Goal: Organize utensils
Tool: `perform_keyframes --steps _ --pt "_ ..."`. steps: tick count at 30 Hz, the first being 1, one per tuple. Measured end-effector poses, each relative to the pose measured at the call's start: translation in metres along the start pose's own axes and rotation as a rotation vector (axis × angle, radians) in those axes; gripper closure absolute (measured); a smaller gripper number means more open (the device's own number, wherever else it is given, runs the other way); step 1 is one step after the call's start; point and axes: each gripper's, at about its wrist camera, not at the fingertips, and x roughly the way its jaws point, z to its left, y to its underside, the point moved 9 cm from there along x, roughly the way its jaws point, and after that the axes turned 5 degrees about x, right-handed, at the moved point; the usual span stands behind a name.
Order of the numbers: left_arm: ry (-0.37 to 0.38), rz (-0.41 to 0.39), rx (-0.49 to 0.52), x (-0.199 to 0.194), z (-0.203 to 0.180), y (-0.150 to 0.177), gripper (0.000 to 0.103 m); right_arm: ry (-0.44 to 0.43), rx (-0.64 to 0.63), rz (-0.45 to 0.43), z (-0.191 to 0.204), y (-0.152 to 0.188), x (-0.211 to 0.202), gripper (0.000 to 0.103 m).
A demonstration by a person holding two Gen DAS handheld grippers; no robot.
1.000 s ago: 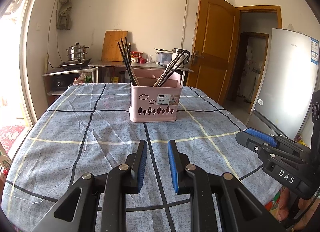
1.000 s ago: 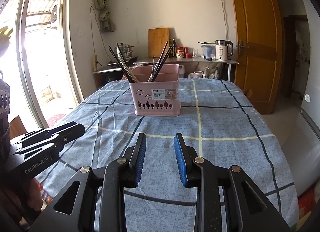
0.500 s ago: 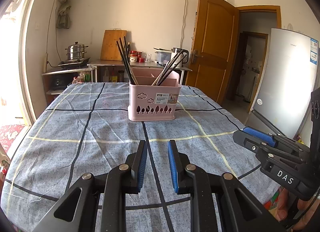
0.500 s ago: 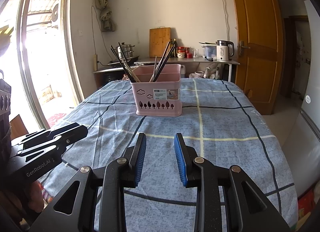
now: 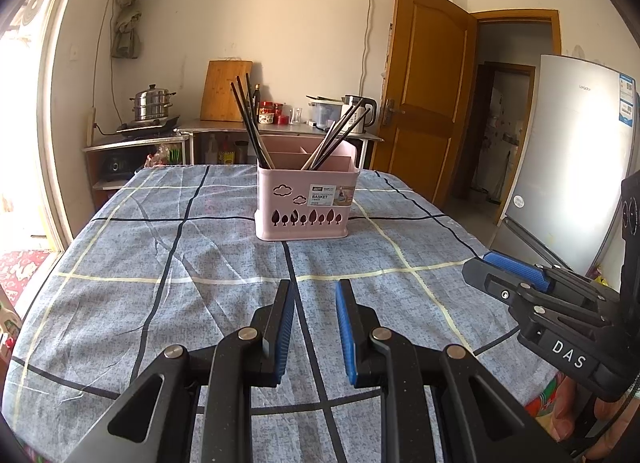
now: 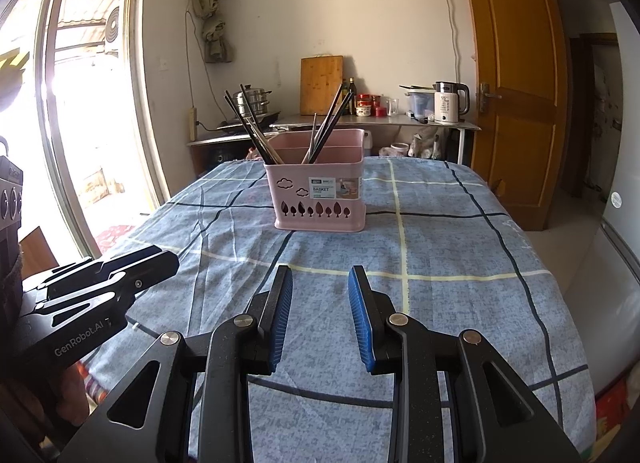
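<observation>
A pink utensil basket (image 5: pixel 306 203) (image 6: pixel 320 199) stands upright in the middle of the table. Dark chopsticks (image 5: pixel 248 123) lean out of its left compartment, and another bundle (image 5: pixel 340 131) leans out of the right one. In the right wrist view the same two bundles show (image 6: pixel 252 131) (image 6: pixel 332 119). My left gripper (image 5: pixel 315 287) hovers over the cloth well short of the basket, open by a narrow gap with nothing between its blue pads. My right gripper (image 6: pixel 320 275) is beside it, open a little wider and also empty. Each gripper shows at the edge of the other's view (image 5: pixel 504 279) (image 6: pixel 132 267).
A blue checked cloth (image 5: pixel 160 263) covers the table. A silver fridge (image 5: pixel 572 167) stands close to the table's right side, with a wooden door (image 5: pixel 424 95) behind it. The counter (image 6: pixel 372 123) at the back wall carries a kettle, jars, a cutting board and a steamer pot. A bright glass door (image 6: pixel 80 103) is at the left.
</observation>
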Motion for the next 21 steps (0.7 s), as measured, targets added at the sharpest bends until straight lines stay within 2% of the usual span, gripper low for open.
perform_keyframes --steps 21 --pt "0.001 0.006 0.011 -0.002 -0.0054 0.0009 0.082 -0.002 0.001 0.004 0.0003 0.0011 -0.0005 0.073"
